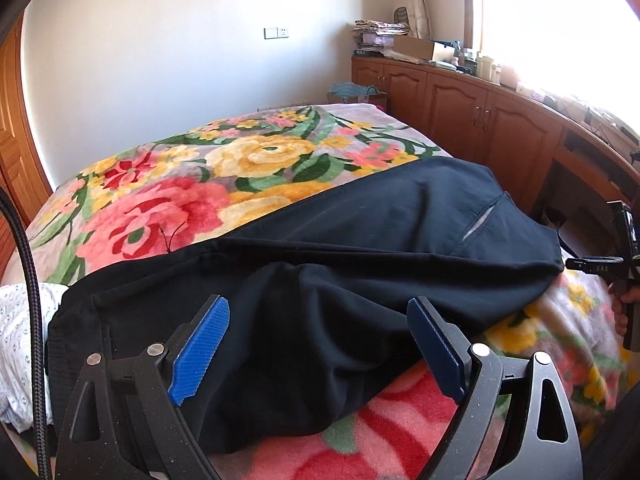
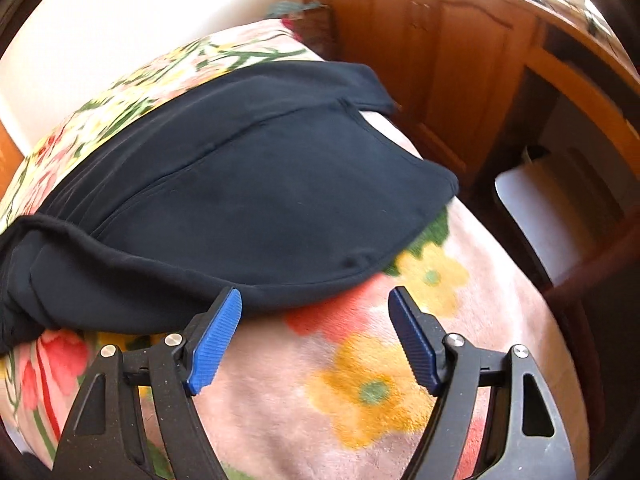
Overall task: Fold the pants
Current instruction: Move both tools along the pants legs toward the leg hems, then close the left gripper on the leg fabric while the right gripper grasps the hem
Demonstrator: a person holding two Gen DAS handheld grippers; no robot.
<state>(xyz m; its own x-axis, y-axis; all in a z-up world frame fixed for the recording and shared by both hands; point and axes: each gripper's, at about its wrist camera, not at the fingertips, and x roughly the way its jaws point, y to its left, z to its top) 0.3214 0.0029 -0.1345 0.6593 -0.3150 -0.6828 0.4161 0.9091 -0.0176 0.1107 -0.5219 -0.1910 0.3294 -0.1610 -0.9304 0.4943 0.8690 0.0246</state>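
Note:
Dark navy pants (image 1: pixel 360 240) lie crosswise on a floral blanket (image 1: pixel 180 208) that covers the bed, with the ribbed waistband (image 1: pixel 76 336) at the left. My left gripper (image 1: pixel 320 308) hangs open just above the bunched cloth near the waist, its blue pads (image 1: pixel 200 352) wide apart and not pressing. In the right wrist view the pants (image 2: pixel 260 200) fill the upper middle. My right gripper (image 2: pixel 316 296) stands open over the blanket (image 2: pixel 360 400) at the pants' near hem, its left fingertip overlapping that edge and nothing held. Its black body (image 1: pixel 624 240) shows at the left view's right edge.
Wooden cabinets (image 1: pixel 460 108) with clutter on top run along the right, close to the bed's edge. A chair with a white seat (image 2: pixel 540 208) stands beside the bed. A white patterned cloth (image 1: pixel 16 320) and a black cable (image 1: pixel 24 264) are at the left.

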